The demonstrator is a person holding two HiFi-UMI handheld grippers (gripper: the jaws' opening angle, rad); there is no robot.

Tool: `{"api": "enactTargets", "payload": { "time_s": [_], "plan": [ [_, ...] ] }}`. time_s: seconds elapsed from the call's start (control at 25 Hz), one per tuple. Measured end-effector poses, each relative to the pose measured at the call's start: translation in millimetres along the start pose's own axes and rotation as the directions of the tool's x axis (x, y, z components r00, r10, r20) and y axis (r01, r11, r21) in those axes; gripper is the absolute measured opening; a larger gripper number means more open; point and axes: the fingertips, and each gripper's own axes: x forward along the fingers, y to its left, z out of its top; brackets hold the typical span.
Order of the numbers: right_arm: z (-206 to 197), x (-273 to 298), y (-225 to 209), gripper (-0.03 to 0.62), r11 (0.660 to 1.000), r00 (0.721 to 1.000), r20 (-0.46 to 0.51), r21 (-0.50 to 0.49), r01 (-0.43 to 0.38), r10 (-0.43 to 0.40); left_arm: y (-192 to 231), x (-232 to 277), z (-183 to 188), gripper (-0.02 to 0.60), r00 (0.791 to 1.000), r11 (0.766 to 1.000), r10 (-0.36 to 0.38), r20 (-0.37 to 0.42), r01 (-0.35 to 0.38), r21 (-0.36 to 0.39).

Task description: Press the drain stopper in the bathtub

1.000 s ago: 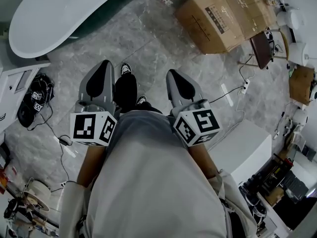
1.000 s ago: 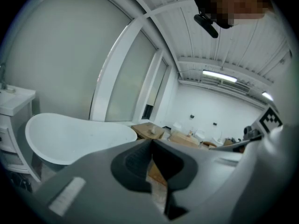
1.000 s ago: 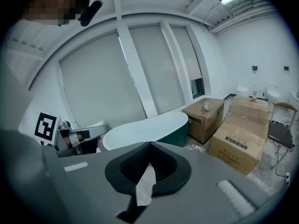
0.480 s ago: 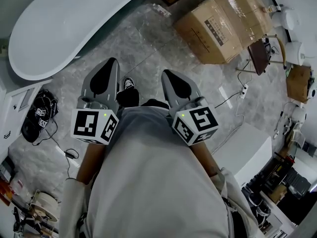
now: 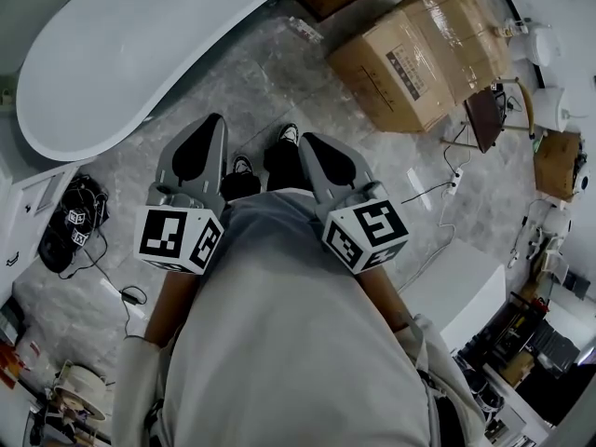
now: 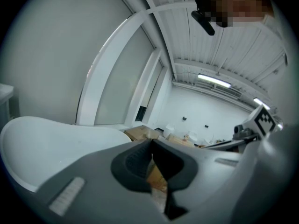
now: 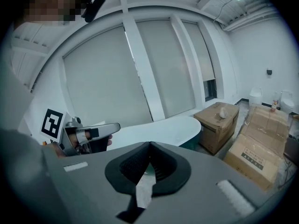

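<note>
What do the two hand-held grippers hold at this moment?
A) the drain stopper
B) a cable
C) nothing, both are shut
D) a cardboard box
C: the left hand-held gripper and the right hand-held gripper each show their jaws closed tip to tip with nothing between them, and the bathtub lies apart, ahead of them.

I see a white bathtub (image 5: 140,45) above a grey marbled floor (image 5: 270,73). My left gripper (image 5: 207,124) and right gripper (image 5: 312,142) are grey with black pads (image 5: 193,152), each carrying a cube (image 5: 177,238) of black-and-white square markers. The boxes (image 5: 419,49) are brown, the shirt (image 5: 289,343) pale grey, and the shoes (image 5: 240,166) black and white.
</note>
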Motion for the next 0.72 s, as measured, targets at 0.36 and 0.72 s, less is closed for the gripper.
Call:
{"api": "enactTargets", "payload": {
  "time_s": [0.36,0.72],
  "plan": [
    [25,35,-30,-0.012,0.999,0.999,0.004,-0.001,-0.039,0.039,12,43,13,0.0,1.0,1.0,0.023,-0.009,-0.022,0.016],
    [74,85,-89,-0.012,0.996,0.996,0.032,-0.028,-0.086,0.087,27,115,50,0.0,0.996,0.998,0.068,0.052,-0.068,-0.003]
  ]
}}
